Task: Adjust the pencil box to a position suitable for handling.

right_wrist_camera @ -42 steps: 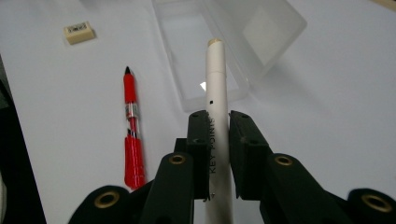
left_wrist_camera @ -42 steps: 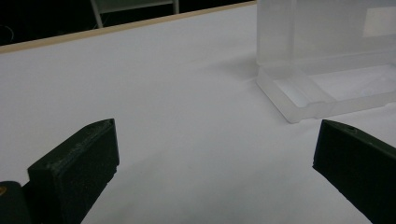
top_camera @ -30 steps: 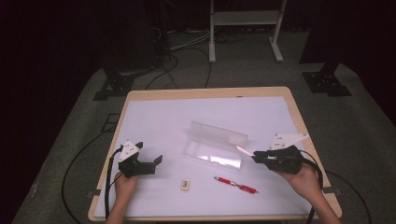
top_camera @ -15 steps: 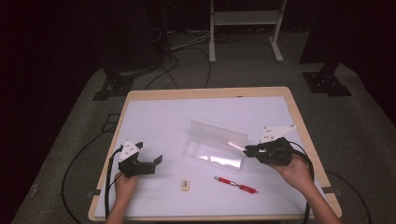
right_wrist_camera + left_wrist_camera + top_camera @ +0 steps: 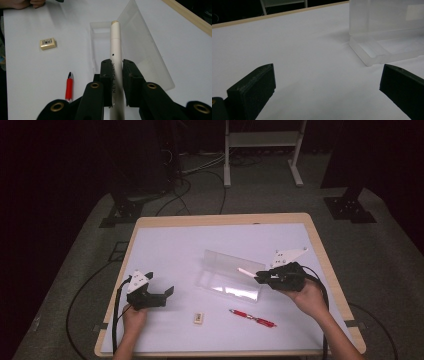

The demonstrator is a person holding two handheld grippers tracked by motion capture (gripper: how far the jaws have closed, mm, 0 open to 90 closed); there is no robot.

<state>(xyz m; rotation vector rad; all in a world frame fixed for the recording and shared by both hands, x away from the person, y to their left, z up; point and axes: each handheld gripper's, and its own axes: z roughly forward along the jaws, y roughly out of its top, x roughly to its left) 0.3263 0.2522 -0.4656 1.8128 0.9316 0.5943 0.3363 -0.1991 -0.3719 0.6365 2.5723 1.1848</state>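
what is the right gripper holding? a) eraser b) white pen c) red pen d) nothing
b: the right gripper is clamped on the white pen, held over the clear case; the red pen and eraser lie on the table.

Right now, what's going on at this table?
A person works with a hand-held gripper in each hand. The right hand-held gripper is shut on a white pen, holding it over the open clear plastic case in the middle of the table. The left hand-held gripper sits open near the table's left side, holding nothing. A red pen and a small eraser lie on the table in front of the case.
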